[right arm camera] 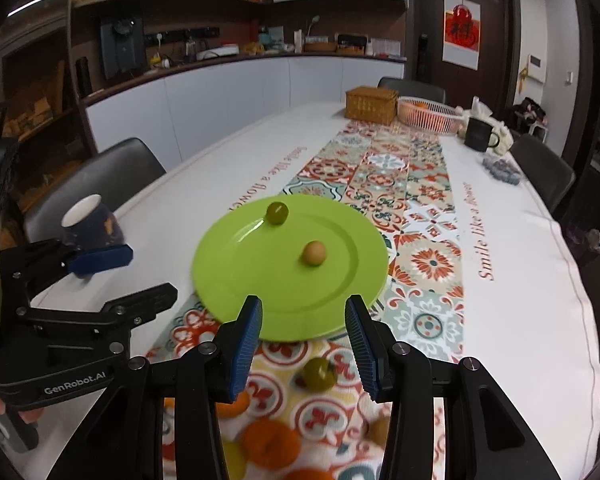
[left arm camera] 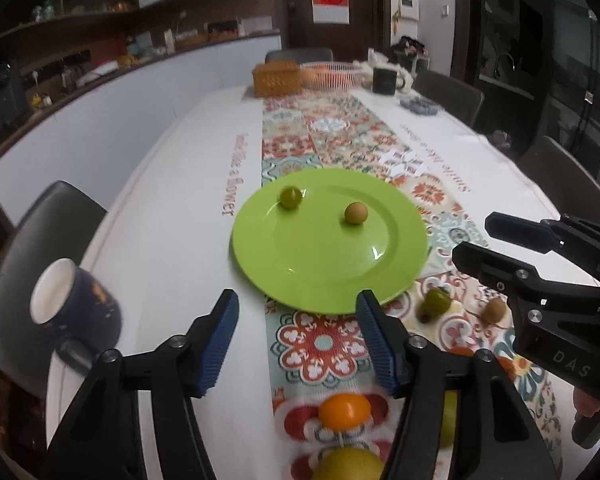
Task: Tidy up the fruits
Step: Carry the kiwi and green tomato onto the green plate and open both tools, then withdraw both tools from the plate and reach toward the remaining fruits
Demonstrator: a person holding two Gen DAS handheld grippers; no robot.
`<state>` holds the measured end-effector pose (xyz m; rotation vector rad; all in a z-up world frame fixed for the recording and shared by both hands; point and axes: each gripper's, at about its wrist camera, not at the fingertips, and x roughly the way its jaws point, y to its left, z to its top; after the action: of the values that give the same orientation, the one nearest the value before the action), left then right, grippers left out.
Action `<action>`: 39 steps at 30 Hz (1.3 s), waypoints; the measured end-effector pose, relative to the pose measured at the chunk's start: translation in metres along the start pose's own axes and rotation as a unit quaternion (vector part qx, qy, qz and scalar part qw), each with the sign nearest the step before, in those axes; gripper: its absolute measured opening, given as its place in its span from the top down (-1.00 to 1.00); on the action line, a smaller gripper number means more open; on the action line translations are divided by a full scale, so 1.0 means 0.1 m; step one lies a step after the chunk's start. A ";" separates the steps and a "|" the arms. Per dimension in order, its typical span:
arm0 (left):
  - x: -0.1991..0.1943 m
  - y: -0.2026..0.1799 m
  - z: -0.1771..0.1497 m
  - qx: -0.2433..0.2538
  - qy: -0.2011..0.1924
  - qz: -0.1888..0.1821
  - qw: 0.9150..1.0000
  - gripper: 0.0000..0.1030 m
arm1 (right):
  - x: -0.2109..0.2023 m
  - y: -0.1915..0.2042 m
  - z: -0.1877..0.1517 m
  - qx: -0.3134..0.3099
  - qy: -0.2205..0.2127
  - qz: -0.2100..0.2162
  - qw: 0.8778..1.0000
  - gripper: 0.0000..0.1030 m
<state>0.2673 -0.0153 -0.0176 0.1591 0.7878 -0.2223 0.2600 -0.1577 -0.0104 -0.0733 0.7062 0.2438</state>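
A: So, where does the fruit stand?

B: Two small round ones sit on the green plate, a green one and a tan one, well apart. More lie off it on the patterned runner: a green fruit, an orange and others, blurred.

A: And the fingers?

B: Both sets are released and empty; the left gripper and right gripper hover at the plate's near rim.

A: How would they handle?

B: Light, smooth and probably firm, so apt to roll. Best pinched across the widest part, gently, since soft skin could bruise.
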 end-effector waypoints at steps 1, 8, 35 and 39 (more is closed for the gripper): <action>-0.08 -0.01 -0.02 0.001 -0.006 0.004 1.000 -0.26 | -0.07 0.02 -0.02 0.000 -0.003 0.001 1.000 0.14; -0.57 -0.04 -0.20 -0.012 -0.034 0.015 0.999 -0.45 | -0.57 0.16 -0.17 0.002 -0.040 -0.002 0.999 -0.10; -1.34 -0.21 -1.02 -0.018 -0.065 0.039 0.997 -0.77 | -1.32 0.34 -0.89 0.012 -0.058 -0.047 0.997 -0.32; -1.26 -0.26 -1.10 -0.012 -0.055 0.044 0.997 -0.77 | -1.25 0.29 -1.00 0.019 -0.038 -0.050 0.998 -0.32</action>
<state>0.0993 0.0016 -0.0059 0.1574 0.6726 -0.1365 0.0977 -0.1691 -0.0048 -0.0626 0.6290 0.1368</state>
